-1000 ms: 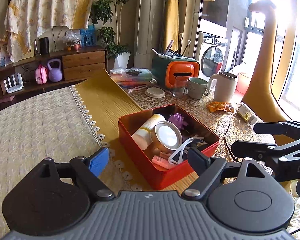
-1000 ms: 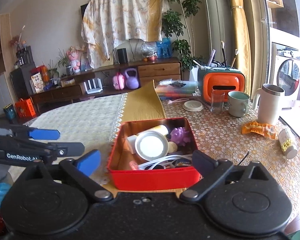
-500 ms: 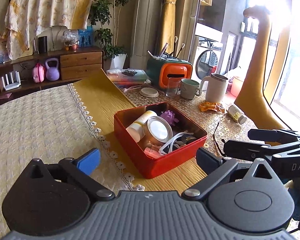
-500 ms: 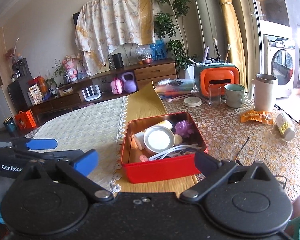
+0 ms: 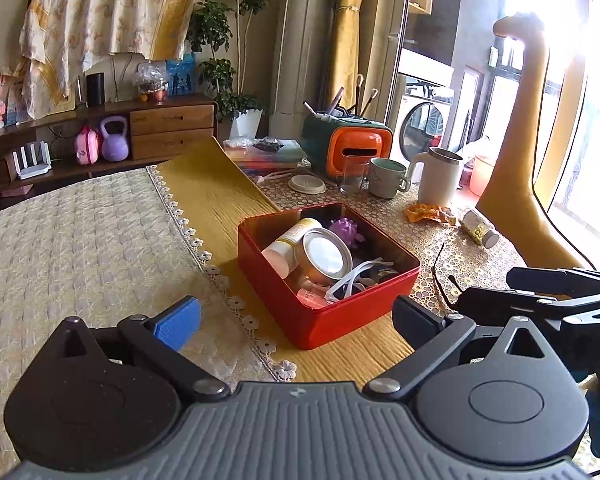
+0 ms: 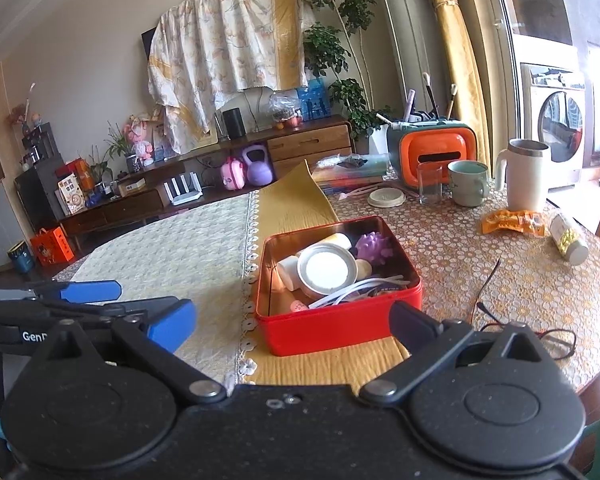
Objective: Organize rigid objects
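A red tin box (image 5: 332, 320) (image 6: 340, 328) stands on the yellow runner in the middle of the table. Inside lie a round tin with a white lid (image 5: 327, 254) (image 6: 327, 270), a purple spiky ball (image 5: 346, 230) (image 6: 374, 247), a white tube (image 5: 288, 240), white-framed glasses (image 5: 356, 280) and a small pink item (image 5: 310, 296). My left gripper (image 5: 296, 322) is open wide, short of the box, with nothing between its fingers. My right gripper (image 6: 292, 326) is open too, empty, just before the box's near wall. Each gripper shows at the edge of the other's view.
On the lace cloth to the right lie a pill bottle (image 6: 568, 238), an orange snack packet (image 6: 512, 220) and a black cable (image 6: 488, 280). Behind the box stand a white mug (image 6: 526, 176), a green cup (image 6: 468, 182), a glass (image 6: 430, 182) and an orange organiser (image 6: 436, 152).
Both grippers have drawn back from the red box, which now looks smaller and farther. The left jaws have spread wider.
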A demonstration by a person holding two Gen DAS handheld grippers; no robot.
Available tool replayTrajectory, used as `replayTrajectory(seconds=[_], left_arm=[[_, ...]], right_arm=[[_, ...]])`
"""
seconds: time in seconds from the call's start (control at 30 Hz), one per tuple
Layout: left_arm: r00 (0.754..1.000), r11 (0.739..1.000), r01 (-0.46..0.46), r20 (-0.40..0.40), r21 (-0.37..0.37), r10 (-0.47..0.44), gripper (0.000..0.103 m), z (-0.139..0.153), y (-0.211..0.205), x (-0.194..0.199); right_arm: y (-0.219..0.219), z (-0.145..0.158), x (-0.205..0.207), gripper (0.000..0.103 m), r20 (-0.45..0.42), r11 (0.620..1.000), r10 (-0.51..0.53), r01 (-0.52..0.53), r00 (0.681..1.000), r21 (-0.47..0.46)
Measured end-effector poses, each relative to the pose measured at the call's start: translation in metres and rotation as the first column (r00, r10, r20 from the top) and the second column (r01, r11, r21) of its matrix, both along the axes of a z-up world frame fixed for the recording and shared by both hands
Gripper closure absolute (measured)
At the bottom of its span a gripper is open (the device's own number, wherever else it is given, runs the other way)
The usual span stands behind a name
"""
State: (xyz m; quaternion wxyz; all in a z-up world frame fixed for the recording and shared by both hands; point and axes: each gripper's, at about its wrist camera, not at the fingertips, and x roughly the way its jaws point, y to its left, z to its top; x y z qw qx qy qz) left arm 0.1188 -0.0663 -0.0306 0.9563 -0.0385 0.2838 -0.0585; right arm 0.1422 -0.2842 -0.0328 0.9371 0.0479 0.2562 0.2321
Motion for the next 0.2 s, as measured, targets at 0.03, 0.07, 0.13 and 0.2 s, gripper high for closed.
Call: replayTrajectory(seconds=[0.03, 0.07, 0.13, 0.2], left_arm=[[1.000, 1.000, -0.002, 0.002, 0.002, 0.002, 0.000, 0.0000, 0.0005, -0.0003], [1.000, 1.000, -0.006, 0.002, 0.003, 0.006, 0.000, 0.0002, 0.0007, -0.0007], [1.000, 1.000, -0.015, 0.005, 0.001, 0.015, 0.000, 0.0009, 0.0026, -0.0011], [1.000, 1.000, -0.018, 0.005, -0.007, 0.018, 0.000, 0.0020, 0.0055, -0.0014]], right_arm=[[0.0007, -0.0003, -0.0004, 0.000, -0.001, 1.000, -0.001, 0.001, 1.000, 0.001], [0.0010, -0.0006, -0.0005, 0.000, -0.002, 1.000, -0.002, 0.002, 1.000, 0.001], [0.0007, -0.0007, -0.0006, 0.000, -0.002, 1.000, -0.001, 0.001, 1.000, 0.001], [0.0012, -0.0009, -0.0010, 0.000, -0.001, 1.000, -0.006, 0.006, 1.000, 0.001]])
